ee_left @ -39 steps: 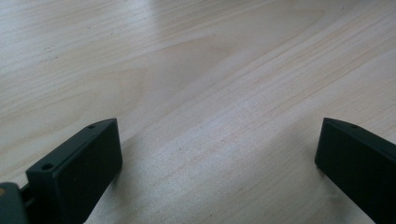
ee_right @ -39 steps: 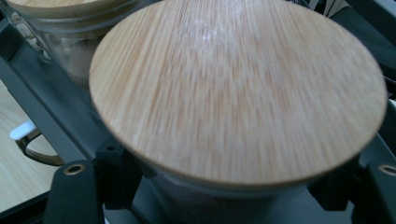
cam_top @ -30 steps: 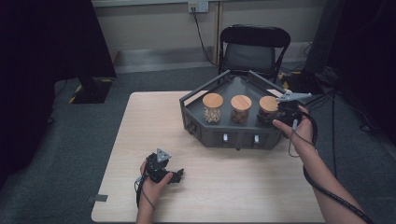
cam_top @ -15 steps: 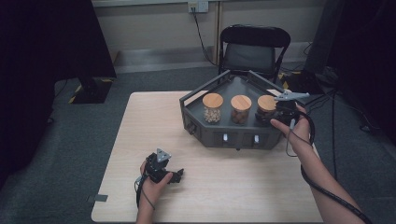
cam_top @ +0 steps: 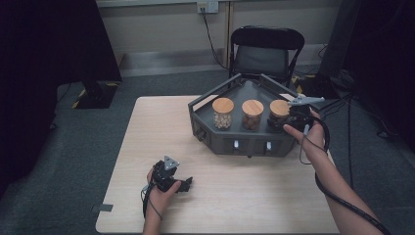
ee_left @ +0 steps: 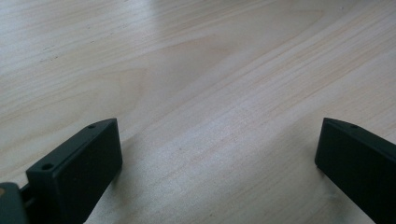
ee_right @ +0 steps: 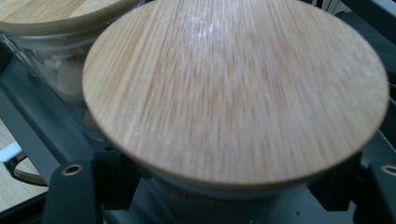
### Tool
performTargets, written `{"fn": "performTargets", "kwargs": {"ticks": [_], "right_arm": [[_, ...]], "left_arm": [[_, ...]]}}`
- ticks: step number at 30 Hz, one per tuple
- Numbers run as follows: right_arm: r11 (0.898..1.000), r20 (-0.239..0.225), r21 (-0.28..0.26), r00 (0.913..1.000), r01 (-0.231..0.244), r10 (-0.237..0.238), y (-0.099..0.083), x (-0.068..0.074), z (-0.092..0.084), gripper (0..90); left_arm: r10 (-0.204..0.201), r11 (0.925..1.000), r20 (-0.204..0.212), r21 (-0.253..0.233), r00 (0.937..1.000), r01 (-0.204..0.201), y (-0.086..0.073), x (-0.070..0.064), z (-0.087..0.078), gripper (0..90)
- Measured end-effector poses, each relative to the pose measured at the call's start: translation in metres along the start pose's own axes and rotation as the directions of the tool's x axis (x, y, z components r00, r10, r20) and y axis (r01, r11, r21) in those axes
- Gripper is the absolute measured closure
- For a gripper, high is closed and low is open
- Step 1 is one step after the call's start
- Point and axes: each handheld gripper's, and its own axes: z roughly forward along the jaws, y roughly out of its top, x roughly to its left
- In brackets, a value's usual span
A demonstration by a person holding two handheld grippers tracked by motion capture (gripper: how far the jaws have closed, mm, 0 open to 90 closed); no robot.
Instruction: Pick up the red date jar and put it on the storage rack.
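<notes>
We had the right gripper [cam_top: 286, 119] at the right-hand jar [cam_top: 279, 113], the last of three wooden-lidded jars standing in a row in the dark tray [cam_top: 210, 139] at the far side of the surface [cam_top: 147, 137]. In the right gripper view the lid [ee_right: 233, 88] loomed close above the jaws, which stood to either side of the glass just under it, narrowed on the jar's body; their opening had just eased a little, though the jar was between them and they looked to be pressing on it. We judged that a low grip under the lid was chosen because the lid overhangs the glass and would keep the jar from slipping down. The middle jar [cam_top: 252, 114] and the left jar [cam_top: 222, 112] stood untouched just beside it, near enough that the approach came from the open right side. Our left gripper [cam_top: 180, 185] rested on the surface near the front edge, well apart from the tray, its jaws wide open with bare wood between them, parked out of the way. We could read no labels or writing on jars or tray.
</notes>
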Motion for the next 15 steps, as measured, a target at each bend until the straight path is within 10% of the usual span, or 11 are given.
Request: {"fn": "performTargets", "kwargs": {"ticks": [15], "right_arm": [[0.999, -0.001, 0.007, 0.9995, -0.031, 0.031, 0.0024, -0.0056, -0.0093, 4.8]], "left_arm": [[-0.004, 1.0, -0.003, -0.001, 1.0, 0.004, -0.0008, -0.0009, -0.0005, 0.3]]}}
